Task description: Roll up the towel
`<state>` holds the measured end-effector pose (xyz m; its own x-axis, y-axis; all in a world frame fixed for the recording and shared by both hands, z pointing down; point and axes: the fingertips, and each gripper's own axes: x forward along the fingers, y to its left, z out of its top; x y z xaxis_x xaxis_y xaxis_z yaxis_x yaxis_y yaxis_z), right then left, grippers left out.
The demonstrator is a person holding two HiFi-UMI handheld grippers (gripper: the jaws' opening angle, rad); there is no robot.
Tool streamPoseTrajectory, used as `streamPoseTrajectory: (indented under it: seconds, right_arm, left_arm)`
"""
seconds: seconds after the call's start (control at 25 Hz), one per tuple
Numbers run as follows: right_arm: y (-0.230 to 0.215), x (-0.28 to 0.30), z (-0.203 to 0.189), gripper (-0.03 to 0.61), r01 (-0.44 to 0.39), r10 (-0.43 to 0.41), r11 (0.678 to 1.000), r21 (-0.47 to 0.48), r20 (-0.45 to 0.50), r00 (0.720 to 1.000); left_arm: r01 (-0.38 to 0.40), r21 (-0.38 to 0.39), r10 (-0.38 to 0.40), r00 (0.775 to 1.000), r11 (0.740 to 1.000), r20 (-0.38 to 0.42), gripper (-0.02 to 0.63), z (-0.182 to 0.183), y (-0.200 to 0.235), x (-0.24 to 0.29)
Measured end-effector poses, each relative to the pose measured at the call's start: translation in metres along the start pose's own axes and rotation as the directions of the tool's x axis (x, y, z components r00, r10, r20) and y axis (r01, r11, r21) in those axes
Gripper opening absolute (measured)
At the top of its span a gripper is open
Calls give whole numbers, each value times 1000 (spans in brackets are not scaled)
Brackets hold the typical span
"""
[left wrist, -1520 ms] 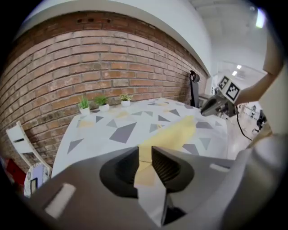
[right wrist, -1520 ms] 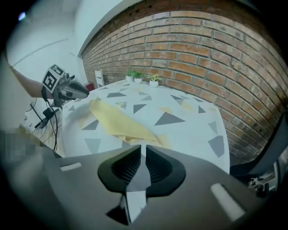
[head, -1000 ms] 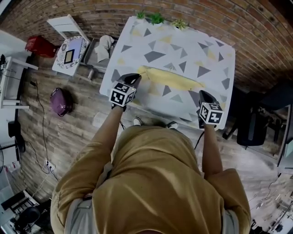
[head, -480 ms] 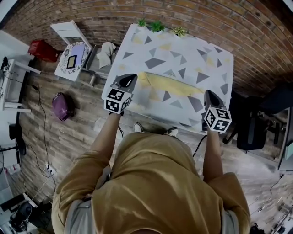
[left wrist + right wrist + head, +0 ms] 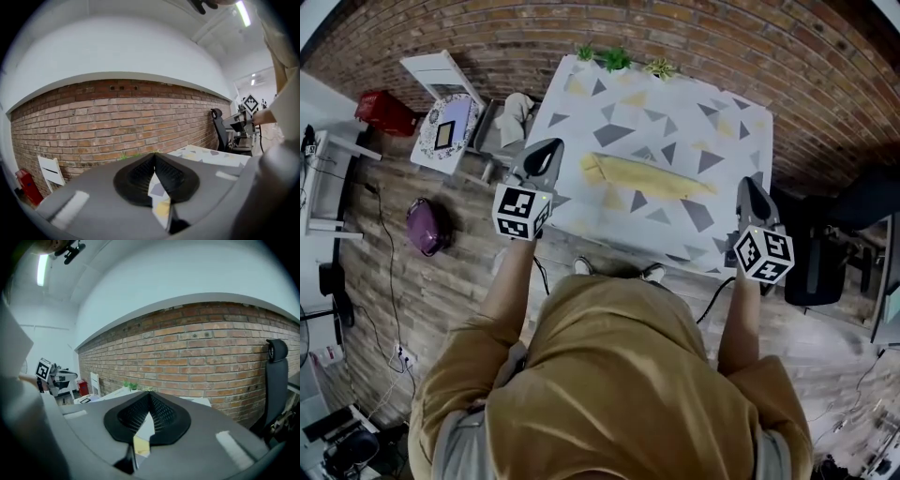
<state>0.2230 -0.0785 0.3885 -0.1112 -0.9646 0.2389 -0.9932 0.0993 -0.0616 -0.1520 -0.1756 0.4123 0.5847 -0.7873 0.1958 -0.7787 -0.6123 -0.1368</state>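
The yellow towel (image 5: pixel 647 175) lies as a long narrow roll across the middle of the table (image 5: pixel 741 122), which has a white cloth printed with grey and yellow triangles. My left gripper (image 5: pixel 546 148) hangs in the air over the table's left edge, left of the roll's end and apart from it. My right gripper (image 5: pixel 748 185) hovers over the table's right front corner, beyond the roll's other end. In the left gripper view the left gripper (image 5: pixel 154 157) is shut on nothing and faces the brick wall. The right gripper (image 5: pixel 149 394) is likewise shut and empty.
Small green plants (image 5: pixel 619 61) stand along the table's far edge by the brick wall (image 5: pixel 694 37). Left of the table are a white folding chair (image 5: pixel 441 70), a patterned board (image 5: pixel 450 127), a red box (image 5: pixel 382 108) and a purple bag (image 5: pixel 427 228). A black office chair (image 5: pixel 825 253) stands at the right.
Both grippers have risen and drawn outward from the towel's ends, the left one leftward, the right one rightward. The rolled towel stays on the table.
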Motion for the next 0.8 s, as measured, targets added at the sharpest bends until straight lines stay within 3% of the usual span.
streamPoseTrajectory:
  seconds: [0.44, 0.8]
  right_arm:
    - [-7, -47, 67, 3, 88, -75, 994, -67, 173, 982]
    - [-15, -80, 98, 3, 146, -117, 983, -110, 237, 964]
  left_arm:
    - [-105, 42, 95, 975, 994, 199, 63, 79, 20, -53]
    - [-160, 42, 143, 950, 986, 278, 63, 112, 27, -85]
